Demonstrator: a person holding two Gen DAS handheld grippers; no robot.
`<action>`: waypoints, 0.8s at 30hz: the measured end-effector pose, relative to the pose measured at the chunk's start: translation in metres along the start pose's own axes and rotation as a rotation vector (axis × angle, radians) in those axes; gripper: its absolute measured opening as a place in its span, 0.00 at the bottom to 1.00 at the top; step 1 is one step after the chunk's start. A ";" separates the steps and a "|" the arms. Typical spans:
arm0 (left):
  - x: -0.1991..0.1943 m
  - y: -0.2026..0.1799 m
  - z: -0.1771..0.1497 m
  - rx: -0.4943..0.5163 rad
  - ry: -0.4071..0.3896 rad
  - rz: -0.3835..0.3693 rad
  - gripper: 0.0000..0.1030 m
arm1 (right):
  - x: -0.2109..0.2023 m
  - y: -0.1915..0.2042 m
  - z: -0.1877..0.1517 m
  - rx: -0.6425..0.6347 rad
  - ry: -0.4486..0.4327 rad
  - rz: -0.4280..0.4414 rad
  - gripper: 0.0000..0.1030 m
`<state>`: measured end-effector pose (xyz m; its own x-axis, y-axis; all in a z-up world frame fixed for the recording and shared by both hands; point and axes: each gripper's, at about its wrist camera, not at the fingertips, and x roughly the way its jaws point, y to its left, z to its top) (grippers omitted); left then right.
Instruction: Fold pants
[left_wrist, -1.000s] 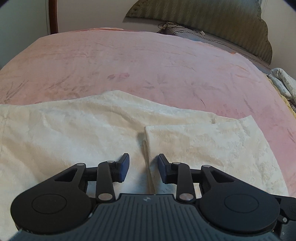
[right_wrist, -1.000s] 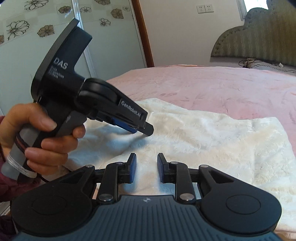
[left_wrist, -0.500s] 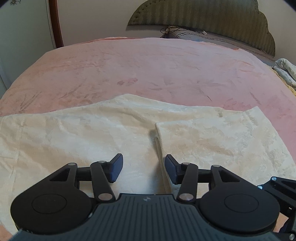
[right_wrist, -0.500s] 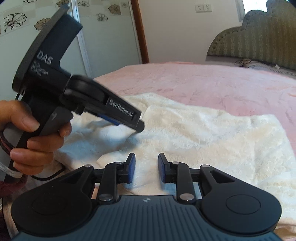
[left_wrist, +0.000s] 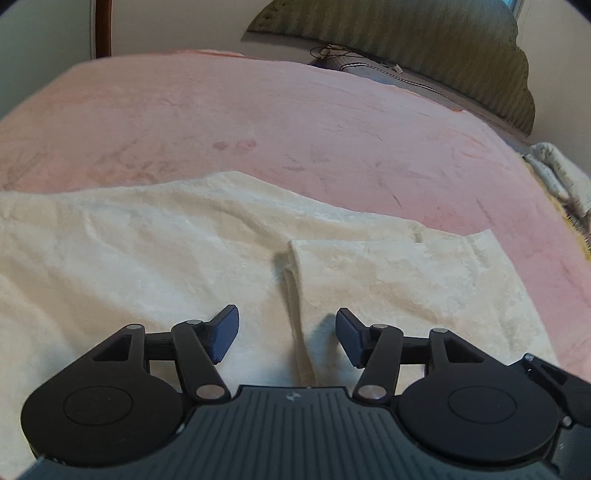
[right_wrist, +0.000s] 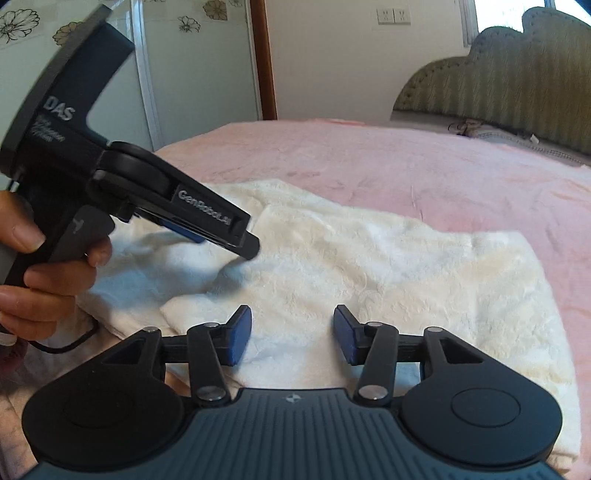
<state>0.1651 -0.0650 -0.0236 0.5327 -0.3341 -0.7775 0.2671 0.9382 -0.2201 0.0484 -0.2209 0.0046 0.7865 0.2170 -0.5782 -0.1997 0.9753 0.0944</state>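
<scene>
My right cam catches the left claw (right_wrist: 255, 247) in a hand (right_wrist: 44, 273), which the left cam can't show. Both claws, left (left_wrist: 287, 338) and right (right_wrist: 292, 334), are spread wide, gripping nothing, above the cream pants (left_wrist: 155, 266) on the pink bed (left_wrist: 295, 125). Folded edge (left_wrist: 295, 280) runs between the left fingers; bare bed beyond.

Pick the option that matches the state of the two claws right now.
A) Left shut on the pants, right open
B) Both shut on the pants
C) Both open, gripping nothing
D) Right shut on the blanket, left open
C: the left claw and the right claw each show a wide gap between their blue pads, with the cream pants lying flat on the pink blanket beneath, ungripped.
</scene>
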 end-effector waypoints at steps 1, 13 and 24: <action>0.003 0.005 0.003 -0.031 0.008 -0.036 0.59 | -0.001 0.001 0.001 -0.010 -0.007 0.010 0.47; 0.026 0.021 0.014 -0.201 0.025 -0.294 0.62 | 0.015 0.006 0.004 -0.018 0.021 0.044 0.52; 0.013 0.007 0.017 -0.108 -0.092 -0.188 0.06 | 0.019 0.003 0.009 -0.031 0.005 0.056 0.53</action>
<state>0.1873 -0.0642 -0.0256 0.5536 -0.5062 -0.6613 0.2838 0.8612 -0.4217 0.0679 -0.2130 0.0017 0.7707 0.2707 -0.5769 -0.2609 0.9600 0.1019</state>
